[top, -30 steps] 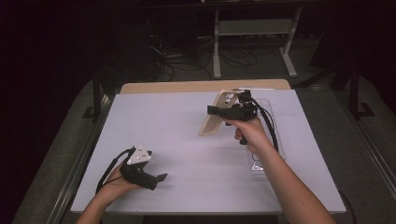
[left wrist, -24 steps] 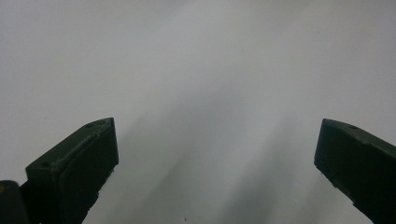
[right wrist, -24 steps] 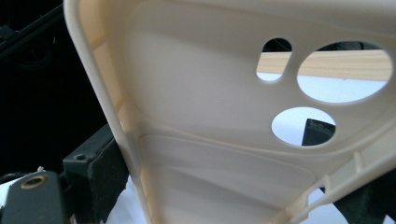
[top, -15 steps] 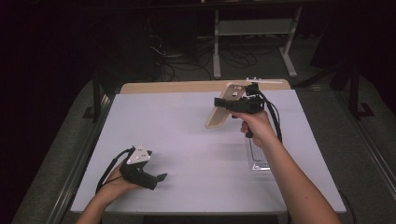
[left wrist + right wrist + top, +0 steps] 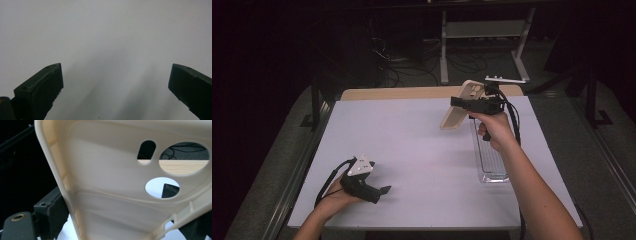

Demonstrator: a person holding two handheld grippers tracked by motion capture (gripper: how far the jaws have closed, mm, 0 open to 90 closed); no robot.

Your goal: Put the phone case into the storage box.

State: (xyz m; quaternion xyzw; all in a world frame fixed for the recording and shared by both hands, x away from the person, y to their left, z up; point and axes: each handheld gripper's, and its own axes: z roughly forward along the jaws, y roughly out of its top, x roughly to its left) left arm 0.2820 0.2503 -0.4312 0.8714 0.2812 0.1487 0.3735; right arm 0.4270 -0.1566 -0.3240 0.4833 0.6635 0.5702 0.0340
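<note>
Right gripper (image 5: 464, 103), jaws pinching a cream phone case (image 5: 458, 114) held tilted in the air above the white surface (image 5: 412, 145), beside a clear tray (image 5: 490, 160). Left gripper (image 5: 379, 192) rests low on the surface, jaws spread.

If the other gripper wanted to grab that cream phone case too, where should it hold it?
Probably the free lower end of the phone case, coming from the table's left. The right gripper is shut across the case near its camera holes, holding it tilted in the air above the table, so the bottom end hangs free. Pinch across the thin raised side rims; the left gripper is open.
</note>
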